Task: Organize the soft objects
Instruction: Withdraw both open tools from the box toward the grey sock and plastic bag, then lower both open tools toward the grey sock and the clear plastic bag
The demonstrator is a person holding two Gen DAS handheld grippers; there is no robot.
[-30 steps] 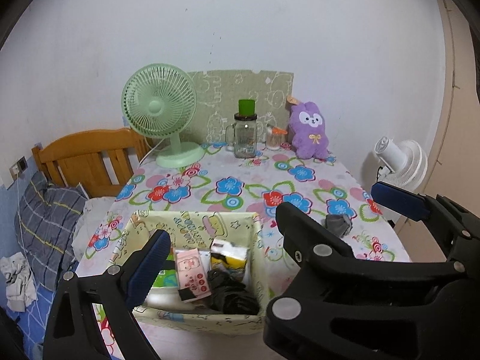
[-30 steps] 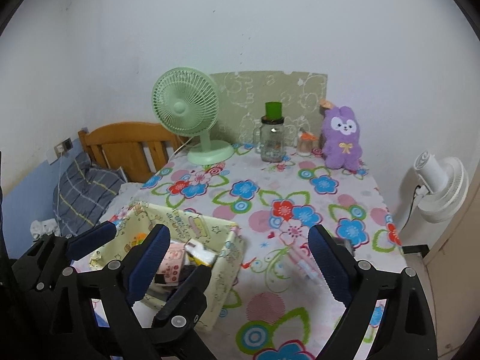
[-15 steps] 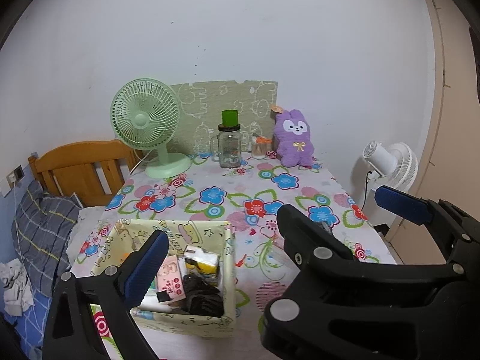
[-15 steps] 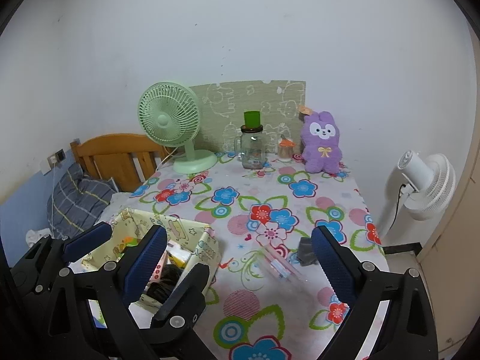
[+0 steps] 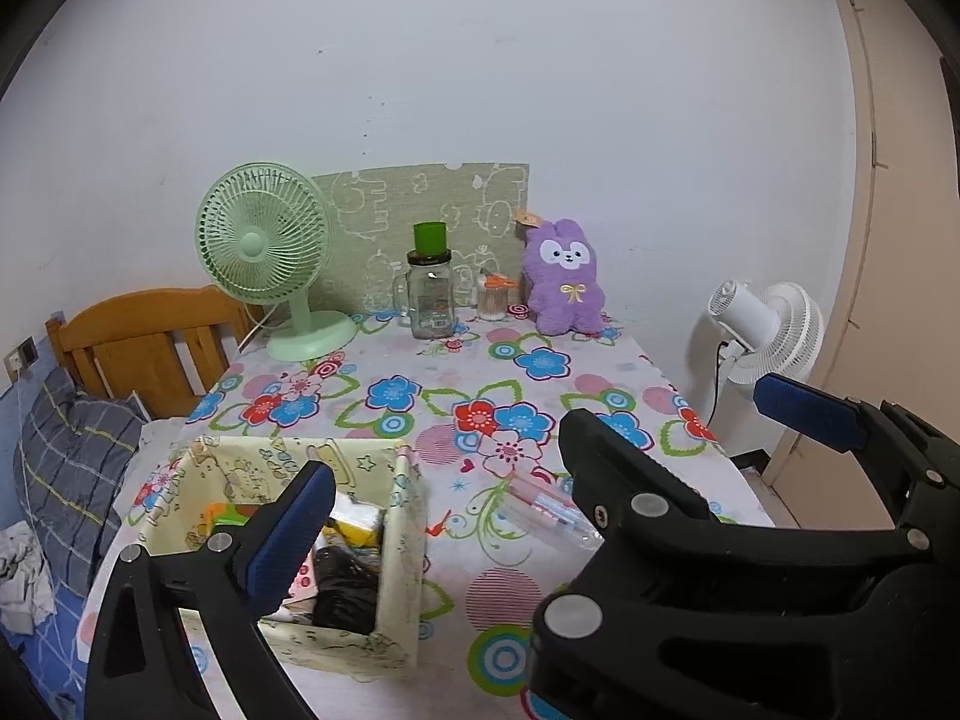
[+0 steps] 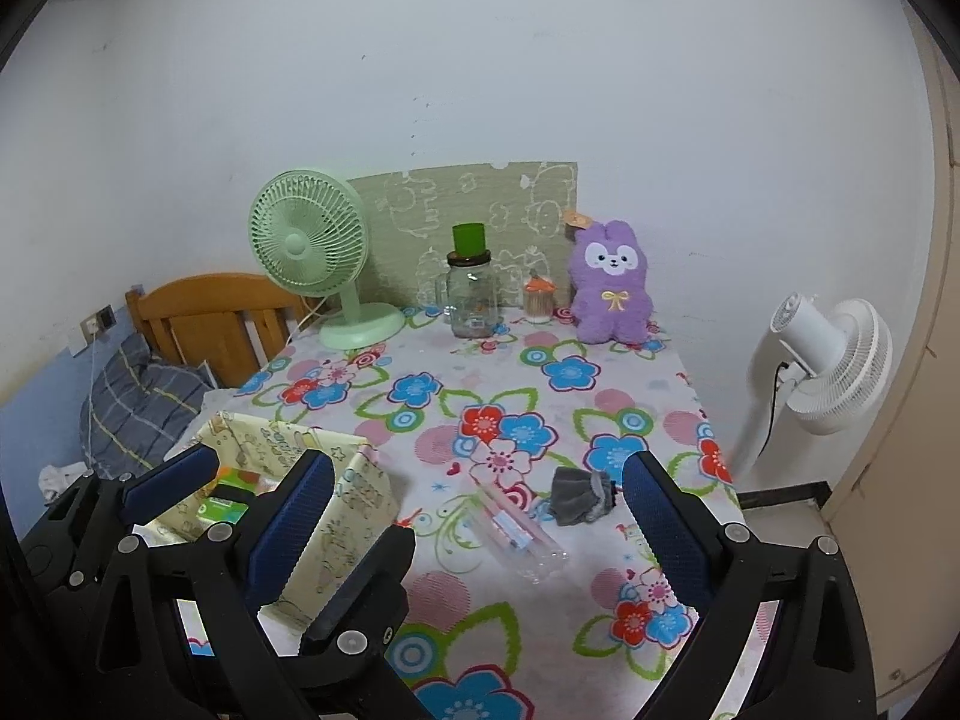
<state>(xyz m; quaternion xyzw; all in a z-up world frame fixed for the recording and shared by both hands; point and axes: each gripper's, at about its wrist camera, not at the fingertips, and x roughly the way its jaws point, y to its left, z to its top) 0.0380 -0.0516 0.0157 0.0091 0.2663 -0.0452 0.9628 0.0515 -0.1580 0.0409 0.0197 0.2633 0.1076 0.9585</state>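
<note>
- The left gripper [image 5: 540, 468] is hovering wide open over the cream patterned fabric box [image 5: 402, 546].
- The right gripper [image 6: 480, 516], fingers apart and empty, is hanging right of this box.
- Box print is unreadable.

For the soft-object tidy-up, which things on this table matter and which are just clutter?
Job: grey cloth, purple plush rabbit, fabric storage box.
Lying about: green desk fan, glass jar, clear plastic tube, white fan.

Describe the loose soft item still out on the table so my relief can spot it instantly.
On the floral tablecloth, look near the right edge. Beside the clear plastic tube lies a crumpled grey sock, the only dull, limp thing there.
</note>
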